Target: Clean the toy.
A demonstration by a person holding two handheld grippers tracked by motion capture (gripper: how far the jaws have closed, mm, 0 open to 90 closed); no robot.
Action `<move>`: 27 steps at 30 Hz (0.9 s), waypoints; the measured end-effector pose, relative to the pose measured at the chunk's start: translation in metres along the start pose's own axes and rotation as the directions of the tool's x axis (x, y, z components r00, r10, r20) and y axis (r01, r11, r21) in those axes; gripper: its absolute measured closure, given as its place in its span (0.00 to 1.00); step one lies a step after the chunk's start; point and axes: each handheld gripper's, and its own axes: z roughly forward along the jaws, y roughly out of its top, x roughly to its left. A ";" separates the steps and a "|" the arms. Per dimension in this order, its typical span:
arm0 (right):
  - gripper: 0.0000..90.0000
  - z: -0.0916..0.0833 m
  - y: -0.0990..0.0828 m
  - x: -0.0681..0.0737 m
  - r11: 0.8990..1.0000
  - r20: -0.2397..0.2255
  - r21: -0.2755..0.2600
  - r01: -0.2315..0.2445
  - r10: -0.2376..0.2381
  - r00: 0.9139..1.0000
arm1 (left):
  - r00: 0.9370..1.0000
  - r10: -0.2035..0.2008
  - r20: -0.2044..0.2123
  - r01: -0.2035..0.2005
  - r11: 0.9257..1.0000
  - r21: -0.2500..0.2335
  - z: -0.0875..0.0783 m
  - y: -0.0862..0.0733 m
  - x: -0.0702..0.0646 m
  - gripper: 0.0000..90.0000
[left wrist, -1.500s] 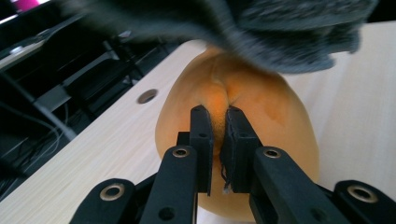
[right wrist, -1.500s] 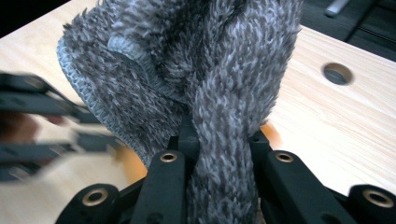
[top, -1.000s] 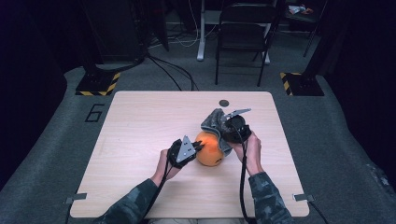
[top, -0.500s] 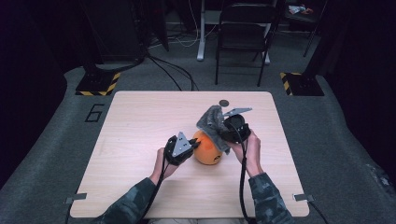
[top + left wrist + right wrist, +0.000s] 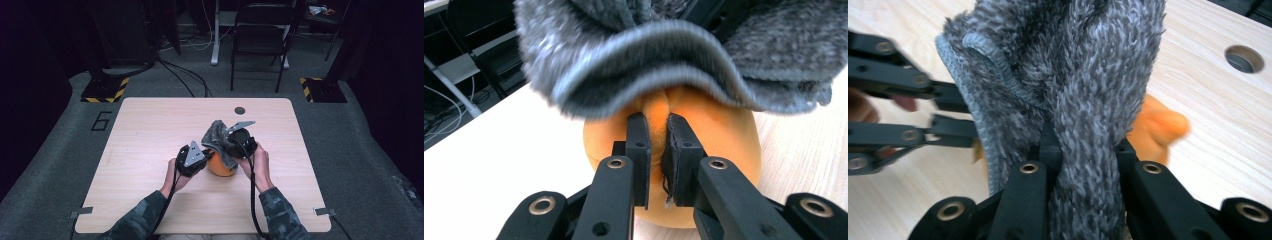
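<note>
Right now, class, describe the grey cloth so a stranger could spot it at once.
Look at the wooden table, near its middle, between the two hands. The grey cloth is fuzzy, draped over an orange ball; it is the one furry grey thing there.

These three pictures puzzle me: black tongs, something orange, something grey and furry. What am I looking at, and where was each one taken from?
No robot here: a person at a table holds a hand tool with two black jaws in each hand. The wide picture comes from a camera above the person, looking down; the forearms enter from the bottom. The left gripper is at the left, the right gripper at the right. The two close-ups come from small cameras riding on the tools, each looking along its own jaws.

In the left gripper view, the jaws are shut, pinching a fold of a soft orange ball. In the right gripper view, the jaws are shut on a grey fuzzy cloth, which drapes over the top of the ball. The dark round hole farther back is part of the tabletop.
</note>
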 end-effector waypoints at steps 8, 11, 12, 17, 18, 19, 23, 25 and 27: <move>0.84 0.002 -0.008 -0.023 0.998 0.035 0.000 -0.058 0.058 0.998 | 1.000 -0.007 0.002 0.007 1.000 -0.001 0.000 0.000 0.000 0.91; 0.84 0.002 -0.012 -0.031 0.998 0.059 -0.001 -0.064 0.064 0.996 | 1.000 -0.012 -0.005 0.012 1.000 0.000 0.000 -0.001 0.002 0.91; 0.84 0.002 -0.013 -0.032 0.998 0.068 0.001 -0.067 0.067 0.995 | 1.000 -0.014 -0.004 0.014 1.000 -0.001 0.000 -0.001 0.002 0.91; 0.84 0.001 -0.014 -0.035 0.997 0.059 -0.009 -0.071 0.072 0.996 | 1.000 -0.018 -0.008 0.018 1.000 0.000 0.000 -0.001 0.003 0.91; 0.83 0.001 -0.014 -0.036 0.997 0.057 -0.010 -0.075 0.075 0.996 | 1.000 -0.020 -0.009 0.020 1.000 0.000 -0.001 -0.002 0.004 0.91; 0.83 0.000 -0.015 -0.037 0.997 0.057 -0.015 -0.076 0.077 0.995 | 1.000 -0.021 -0.010 0.021 1.000 0.005 -0.001 -0.002 0.005 0.91; 0.82 -0.003 -0.017 -0.044 0.995 0.057 -0.025 -0.098 0.099 0.993 | 0.999 -0.034 -0.018 0.034 0.999 0.008 -0.002 -0.003 0.008 0.91; 0.81 -0.005 -0.019 -0.049 0.992 0.061 -0.034 -0.118 0.120 0.991 | 0.999 -0.039 -0.019 0.039 0.999 0.016 -0.002 -0.004 0.010 0.91; 0.80 -0.006 -0.021 -0.055 0.988 0.065 -0.040 -0.146 0.148 0.987 | 0.999 -0.050 -0.022 0.050 0.999 0.014 -0.003 -0.005 0.011 0.91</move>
